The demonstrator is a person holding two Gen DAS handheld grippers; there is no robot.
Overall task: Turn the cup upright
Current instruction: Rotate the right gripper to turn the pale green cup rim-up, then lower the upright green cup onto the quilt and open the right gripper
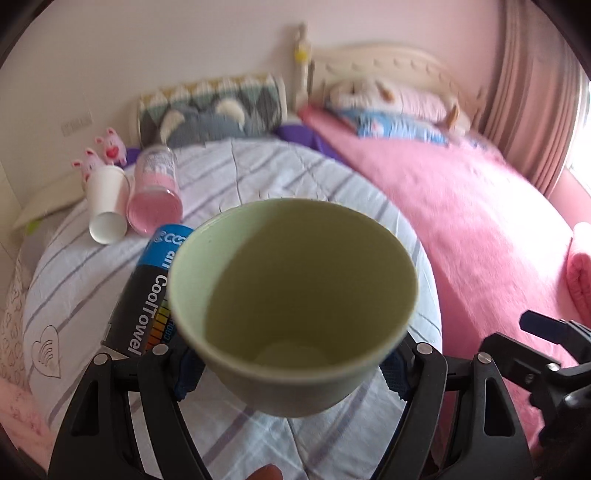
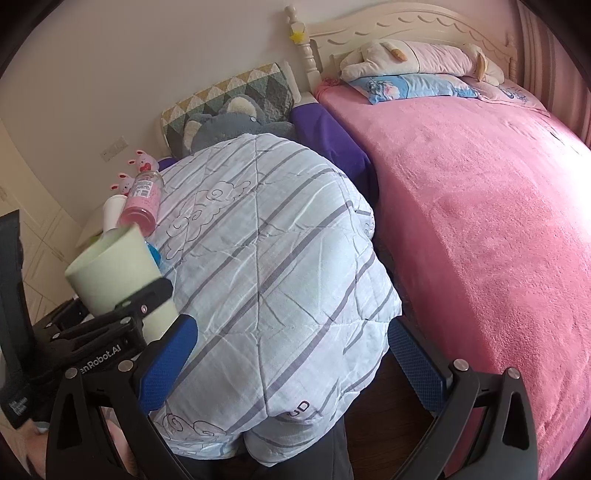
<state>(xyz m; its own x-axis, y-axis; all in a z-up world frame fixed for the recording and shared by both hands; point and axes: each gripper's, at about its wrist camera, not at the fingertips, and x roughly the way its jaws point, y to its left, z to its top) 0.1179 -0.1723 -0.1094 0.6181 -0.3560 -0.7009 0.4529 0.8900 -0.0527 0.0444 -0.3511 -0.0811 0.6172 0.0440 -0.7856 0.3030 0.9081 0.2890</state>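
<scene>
Left tool point(image 1: 291, 373) clamps the green cup point(image 1: 291, 295) near its base, mouth tilted up and forward above the bed quilt point(image 1: 295, 177); right tool point(image 2: 291, 354) gapes, empty.

**A bedroom in a home**

This is a bedroom. A wide bed point(image 2: 480, 229) with a pink plush cover stands against the wall, with a carved cream headboard point(image 2: 406, 26), pillows and a long soft toy point(image 2: 417, 59). Beside it lies a striped quilt point(image 2: 266, 258) on a second, narrow bed, with a grey plush animal point(image 2: 236, 122) at its head. Pink curtains point(image 1: 532, 103) hang by a bright window.
</scene>
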